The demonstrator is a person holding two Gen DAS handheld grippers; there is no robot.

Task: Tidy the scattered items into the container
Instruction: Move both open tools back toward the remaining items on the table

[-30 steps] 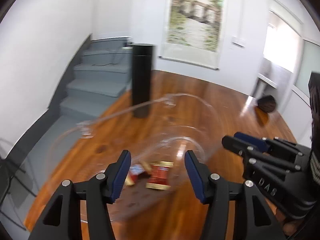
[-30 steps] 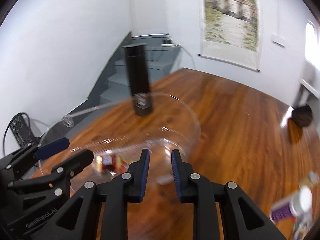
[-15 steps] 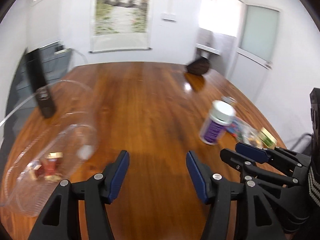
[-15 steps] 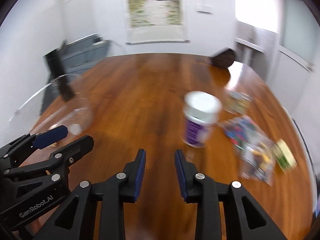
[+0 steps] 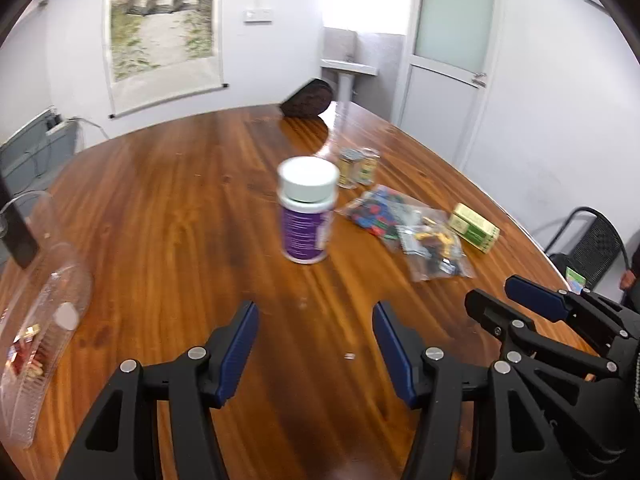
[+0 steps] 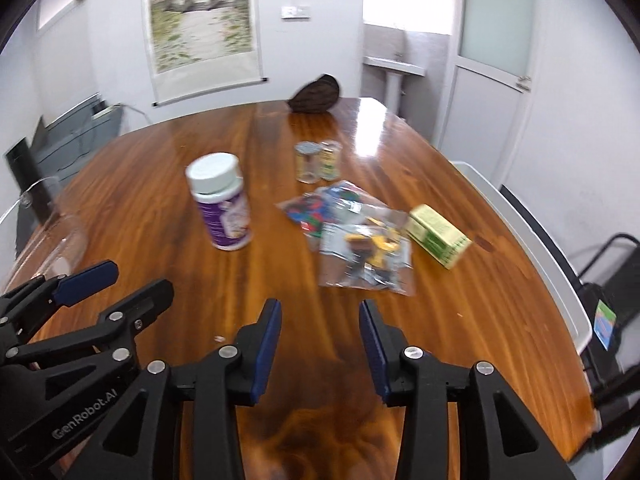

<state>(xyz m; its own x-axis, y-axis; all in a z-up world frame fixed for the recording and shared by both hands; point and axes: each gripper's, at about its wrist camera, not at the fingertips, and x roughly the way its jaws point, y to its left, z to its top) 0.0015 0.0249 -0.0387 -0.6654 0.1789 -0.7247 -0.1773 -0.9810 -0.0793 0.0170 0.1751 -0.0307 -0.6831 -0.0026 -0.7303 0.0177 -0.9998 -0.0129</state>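
A clear plastic container (image 5: 48,312) lies at the left of the wooden table with red and gold packets (image 5: 24,350) in it; its edge shows in the right wrist view (image 6: 60,240). A white-capped purple bottle (image 5: 306,214) (image 6: 222,206) stands mid-table. Beyond it lie clear bags of coloured pieces (image 5: 404,226) (image 6: 352,236), a yellow-green box (image 5: 474,233) (image 6: 438,236) and two small jars (image 5: 356,166) (image 6: 316,160). My left gripper (image 5: 316,344) is open and empty. My right gripper (image 6: 320,344) is open and empty, in front of the bags.
A dark woven object (image 5: 308,98) (image 6: 316,94) sits at the table's far end. A black upright object (image 5: 16,232) stands behind the container. Black chairs (image 5: 588,244) (image 6: 616,268) stand past the right edge of the table.
Both grippers have swung right, away from the container, toward the scattered items. The right gripper's jaws have opened wider. The bottle and bags now sit nearer the centre of view.
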